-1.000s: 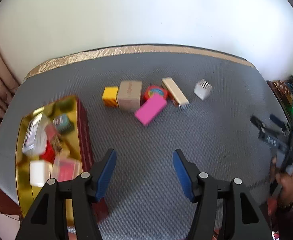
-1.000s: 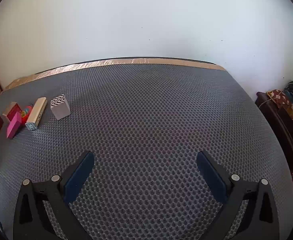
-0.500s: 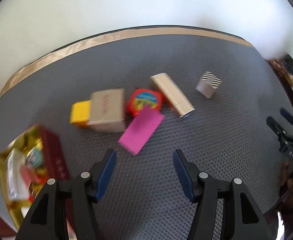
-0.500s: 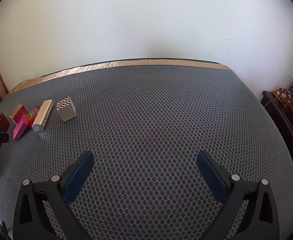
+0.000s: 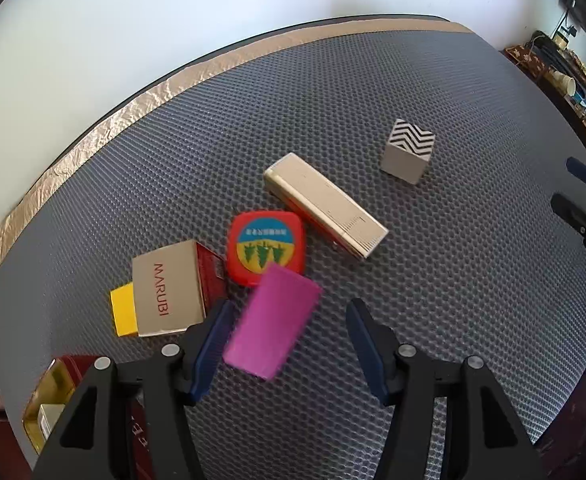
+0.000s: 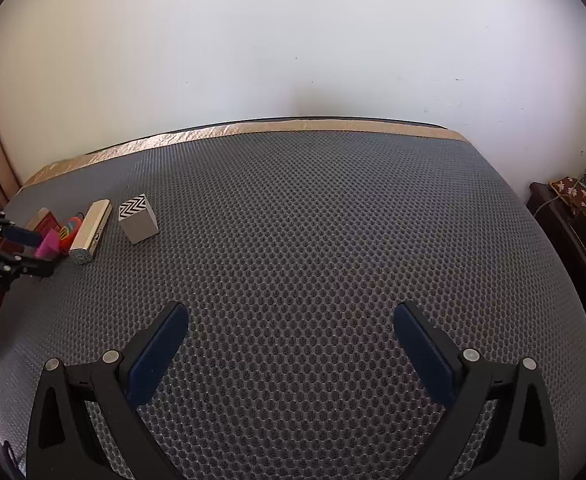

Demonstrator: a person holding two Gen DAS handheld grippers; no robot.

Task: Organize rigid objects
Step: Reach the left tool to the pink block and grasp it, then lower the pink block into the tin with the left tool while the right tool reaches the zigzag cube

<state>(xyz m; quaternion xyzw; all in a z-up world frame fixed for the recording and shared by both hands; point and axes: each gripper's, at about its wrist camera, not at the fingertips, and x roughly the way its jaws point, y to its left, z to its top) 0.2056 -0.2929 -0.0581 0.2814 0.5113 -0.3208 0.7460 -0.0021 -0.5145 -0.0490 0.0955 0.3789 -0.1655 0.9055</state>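
Left claw (image 5: 287, 342) half open, nothing gripped, over the near end of the pink block (image 5: 272, 322), which lies flat on the counter (image 5: 433, 312) beside the red tin (image 5: 267, 253). Right claw (image 6: 291, 346) wide, empty, above bare mat.

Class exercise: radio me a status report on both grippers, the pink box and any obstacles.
Left gripper open over pink box. Right gripper open, empty. Red case touches the box.
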